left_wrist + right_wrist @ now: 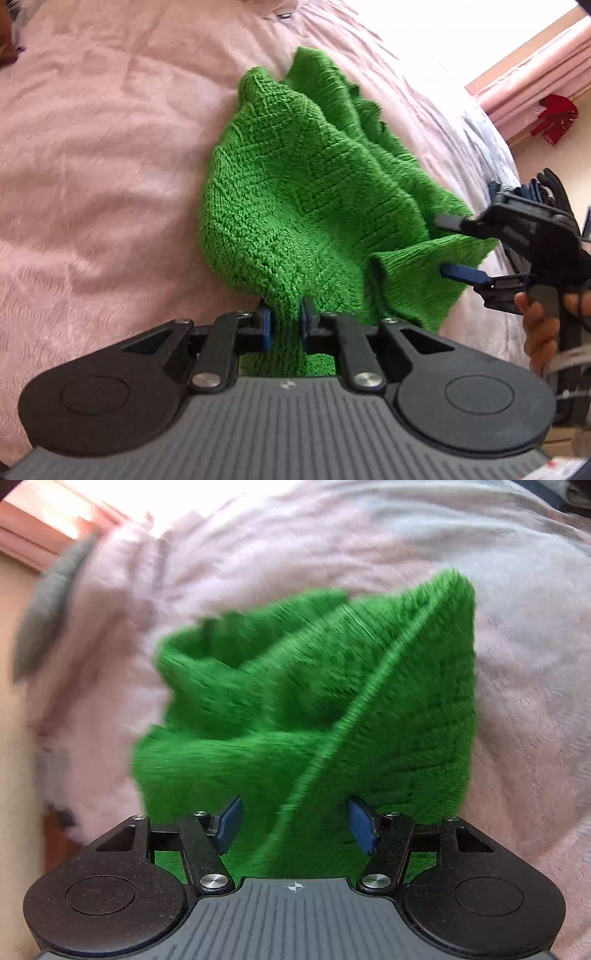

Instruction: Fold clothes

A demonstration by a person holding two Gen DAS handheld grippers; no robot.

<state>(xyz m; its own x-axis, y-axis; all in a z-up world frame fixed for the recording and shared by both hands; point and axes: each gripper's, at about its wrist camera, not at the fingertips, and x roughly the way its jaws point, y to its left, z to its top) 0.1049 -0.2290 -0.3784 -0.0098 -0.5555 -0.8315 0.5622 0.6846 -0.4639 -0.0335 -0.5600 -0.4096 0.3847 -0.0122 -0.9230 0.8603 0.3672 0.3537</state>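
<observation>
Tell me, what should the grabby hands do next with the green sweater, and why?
Probably close the right gripper. The left gripper is already pinched shut on an edge of the green sweater, but the right one's fingers stand wide open with knit between them, not pressing it. With both edges held, the crumpled sweater could be lifted and spread flat on the pink bedspread.

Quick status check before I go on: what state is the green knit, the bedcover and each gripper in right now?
green knit garment: bunched and creased on the bed, not folded flat
pink bedcover: spread out, wrinkled
left gripper: shut on an edge of the knit
right gripper: open, jaws wide, straddling a ridge of the knit without pinching it
</observation>
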